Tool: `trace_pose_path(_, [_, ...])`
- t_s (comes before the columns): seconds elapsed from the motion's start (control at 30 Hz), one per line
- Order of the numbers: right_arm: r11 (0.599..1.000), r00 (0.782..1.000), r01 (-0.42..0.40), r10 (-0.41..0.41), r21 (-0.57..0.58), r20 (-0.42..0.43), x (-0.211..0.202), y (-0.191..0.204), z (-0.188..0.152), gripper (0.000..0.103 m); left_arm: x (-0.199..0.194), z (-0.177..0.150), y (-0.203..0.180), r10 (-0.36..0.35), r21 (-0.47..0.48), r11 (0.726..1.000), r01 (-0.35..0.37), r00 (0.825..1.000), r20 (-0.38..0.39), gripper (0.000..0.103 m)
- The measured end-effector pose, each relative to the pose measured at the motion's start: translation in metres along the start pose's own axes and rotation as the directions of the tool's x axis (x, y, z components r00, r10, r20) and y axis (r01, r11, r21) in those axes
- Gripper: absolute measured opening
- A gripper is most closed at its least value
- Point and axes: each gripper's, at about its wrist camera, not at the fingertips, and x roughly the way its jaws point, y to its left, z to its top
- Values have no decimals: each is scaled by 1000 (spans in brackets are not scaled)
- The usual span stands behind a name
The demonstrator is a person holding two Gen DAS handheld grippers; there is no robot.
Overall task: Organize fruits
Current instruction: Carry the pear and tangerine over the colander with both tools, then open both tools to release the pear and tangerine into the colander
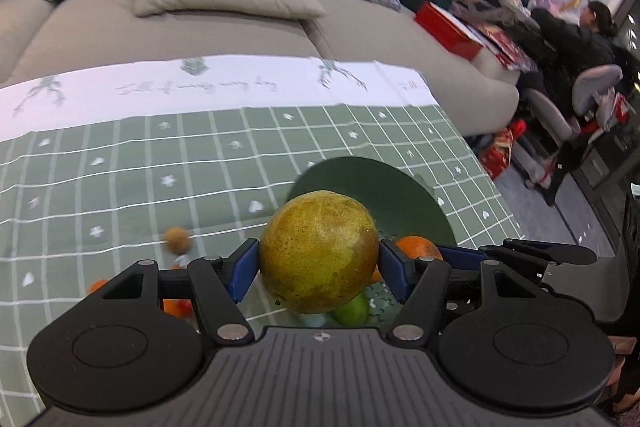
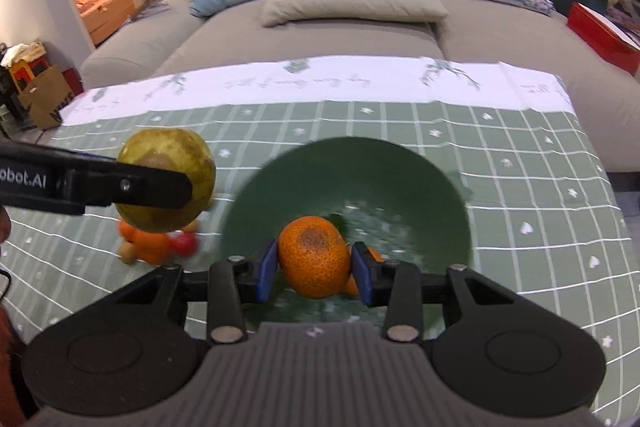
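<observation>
1. Nearest the right wrist camera, the right tongs are clamped on a tangerine, one blue pad pressed to each flank. The fruit hangs over the green bowl, so this reads as the moment just ahead of a drop — held low and centred, probably so it will not bounce out.
2. The tangerine's skin is bright orange and pebbled, with a dull brownish patch on top. Behind it, partly hidden by the pads, another piece of orange fruit seems to lie in the bowl already.
3. In the left wrist view, the left tongs are closed on a pear, gripped across its widest part. It is lifted clear of the desk and sits left of the bowl, likely waiting its turn.
4. The pear is yellow-green, speckled, with a paler worn patch on one side; it is big enough to fill the gap between the pads, so the hold looks secure.
5. Under and beyond the pear, a loose cluster of small fruit rests on the checked cloth: orange ones, a red one, small tan ones. A green fruit shows just below the pear, though I cannot tell where it rests.
6. A small tan fruit lies apart on the desk, further left.
7. Farthest back, a beige sofa with cushions stands behind the desk.
</observation>
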Motion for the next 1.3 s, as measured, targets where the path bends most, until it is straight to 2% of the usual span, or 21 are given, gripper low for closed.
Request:
trace_pose_path(0.13, [1000, 1000, 9, -9, 12, -16, 14, -21, 3, 37, 29, 11, -13, 9, 33, 999, -8, 999, -50, 73])
trace_pose_path(0.3, [1000, 999, 8, -9, -28, -39, 39, -35, 10, 37, 65, 18, -14, 43, 39, 999, -38, 991, -124, 73])
trace_pose_path(0.57, [996, 997, 0, -7, -86, -78, 79, -42, 21, 37, 96, 29, -12, 54, 24, 998, -50, 981, -184, 73])
trace_pose_path(0.77, [991, 995, -7, -6, -133, -98, 96, -38, 20, 37, 107, 29, -12, 53, 28, 998, -49, 976, -209, 74])
trace_pose_path(0.97, [991, 993, -7, -9, -130, -119, 104, -37, 19, 37, 109, 31, -12, 51, 37, 998, -45, 975, -216, 74])
trace_pose_path(1.17, [992, 993, -6, -9, -127, -118, 102, -34, 20, 39, 109, 31, -14, 57, 37, 998, -50, 974, -218, 75])
trace_pose_path(1.3, [992, 993, -1, -14, -129, -114, 97, -33, 24, 41, 103, 32, -15, 61, 37, 998, -55, 978, -201, 80])
